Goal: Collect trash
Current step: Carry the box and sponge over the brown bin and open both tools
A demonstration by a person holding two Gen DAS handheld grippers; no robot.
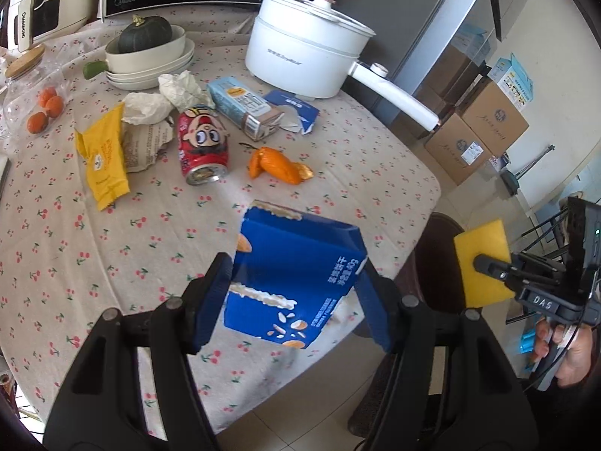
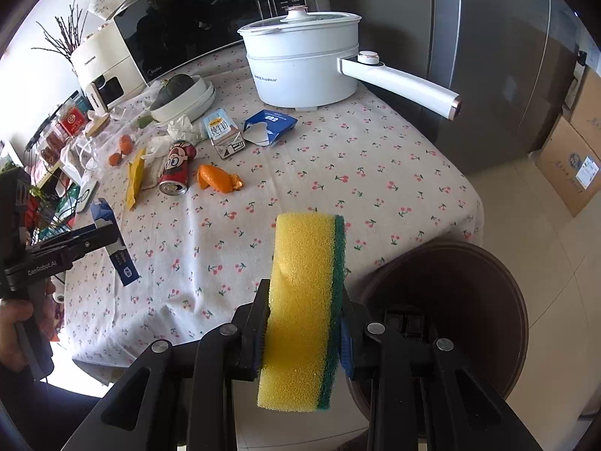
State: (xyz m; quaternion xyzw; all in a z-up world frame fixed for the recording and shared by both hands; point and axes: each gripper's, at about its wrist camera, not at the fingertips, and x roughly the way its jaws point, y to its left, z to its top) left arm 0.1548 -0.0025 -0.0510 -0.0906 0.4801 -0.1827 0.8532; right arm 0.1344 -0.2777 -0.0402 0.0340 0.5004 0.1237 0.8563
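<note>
Left hand-held gripper [image 1: 293,300] clamps a blue carton [image 1: 296,282] — torn open, dented.

A home kitchen: a cherry-print tablecloth [image 2: 375,173] covers a table holding an electric cooking pot [image 2: 304,64] and stacked dishes [image 1: 150,64]. A microwave oven [image 2: 195,26] and steel refrigerator [image 2: 499,67] stand behind.

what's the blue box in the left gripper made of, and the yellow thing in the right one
Blue box: looks like thin printed cardboard with a slight sheen; torn white fibre edges show.
Yellow thing: a foam sponge, matte and porous, with a coarse green scouring layer down one side.
</note>
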